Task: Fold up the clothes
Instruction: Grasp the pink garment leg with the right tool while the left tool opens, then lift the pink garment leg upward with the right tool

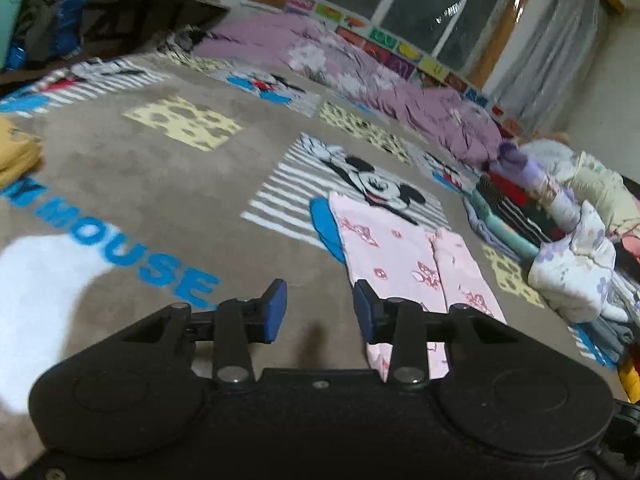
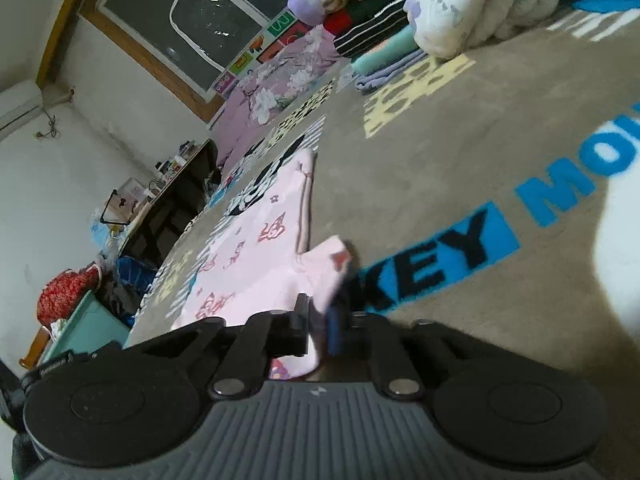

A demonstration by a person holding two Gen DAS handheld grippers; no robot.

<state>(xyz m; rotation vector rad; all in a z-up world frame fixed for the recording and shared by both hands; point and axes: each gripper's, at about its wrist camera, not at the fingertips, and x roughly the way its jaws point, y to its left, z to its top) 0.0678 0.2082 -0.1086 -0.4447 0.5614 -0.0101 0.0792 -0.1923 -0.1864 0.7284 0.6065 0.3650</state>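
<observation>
Right gripper [image 2: 320, 326] clamped on corner of pink garment [image 2: 256, 252], corner lifted off blanket [image 2: 460, 152]. Left gripper [image 1: 320, 310] w/ jaws apart, nothing between, above blanket beside garment's left edge. Garment flat, mid-blanket.

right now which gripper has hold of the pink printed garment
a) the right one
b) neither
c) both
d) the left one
a: in the right wrist view the right gripper is shut on a lifted edge of the pink garment, while in the left wrist view the left gripper stands open with only blanket between its pads.
</observation>
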